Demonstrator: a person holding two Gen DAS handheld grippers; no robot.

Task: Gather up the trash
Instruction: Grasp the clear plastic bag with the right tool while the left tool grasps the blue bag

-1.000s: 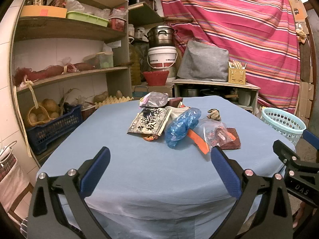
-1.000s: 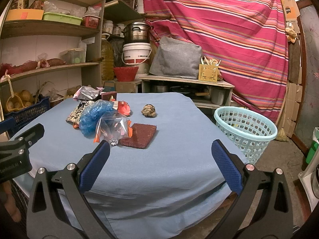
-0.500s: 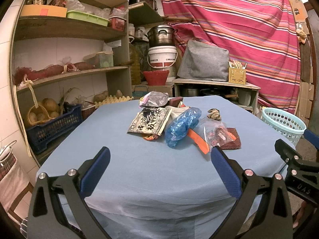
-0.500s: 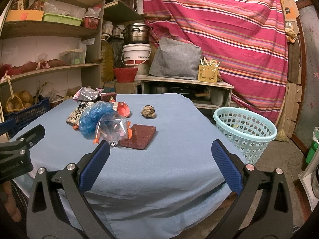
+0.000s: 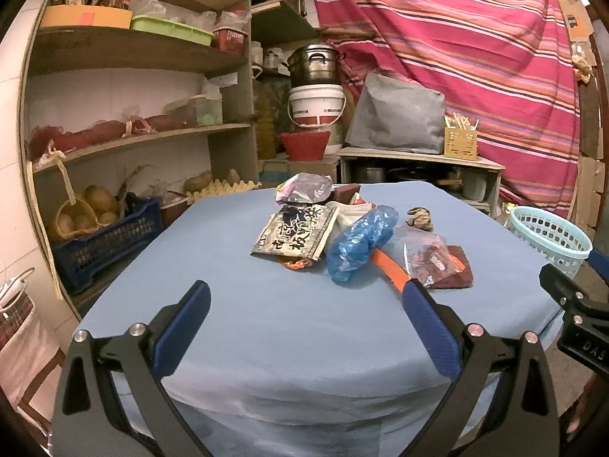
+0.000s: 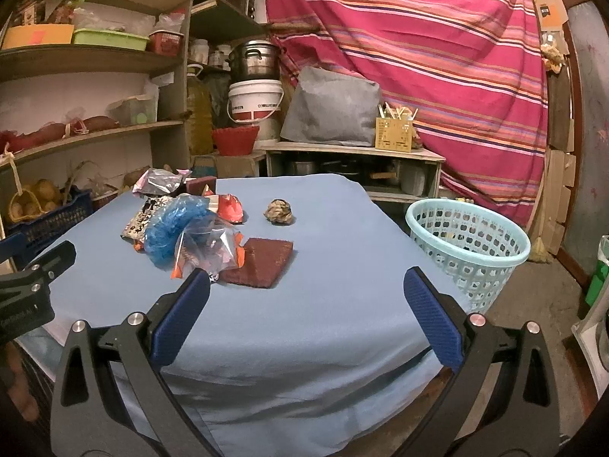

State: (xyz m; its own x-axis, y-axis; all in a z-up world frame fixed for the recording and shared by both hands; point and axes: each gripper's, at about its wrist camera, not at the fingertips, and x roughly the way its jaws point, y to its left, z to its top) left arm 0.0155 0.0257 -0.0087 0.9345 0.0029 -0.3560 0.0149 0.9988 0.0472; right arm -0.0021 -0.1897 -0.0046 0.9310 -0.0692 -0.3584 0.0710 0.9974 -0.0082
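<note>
A pile of trash lies on the blue-clothed table [image 5: 266, 323]: a black printed wrapper [image 5: 295, 233], a crumpled blue plastic bag [image 5: 359, 245], a clear bag with an orange strip [image 6: 207, 253], a dark red pad [image 6: 262, 262], a crumpled paper ball [image 6: 279, 212] and a silvery wrapper [image 5: 304, 187]. A pale green basket [image 6: 470, 245] stands on the floor right of the table. My left gripper [image 5: 304, 301] and right gripper [image 6: 306, 289] both hang open over the table's near edge, short of the pile, holding nothing.
Wooden shelves [image 5: 133, 141] with boxes, sacks and a blue crate [image 5: 102, 243] line the left wall. A low cabinet [image 6: 354, 163] with a pot, bucket and grey bag sits behind the table. A striped red cloth [image 6: 437, 57] covers the back.
Both grippers have hardly moved; the right view has crept slightly closer to the table. The trash lies as before.
</note>
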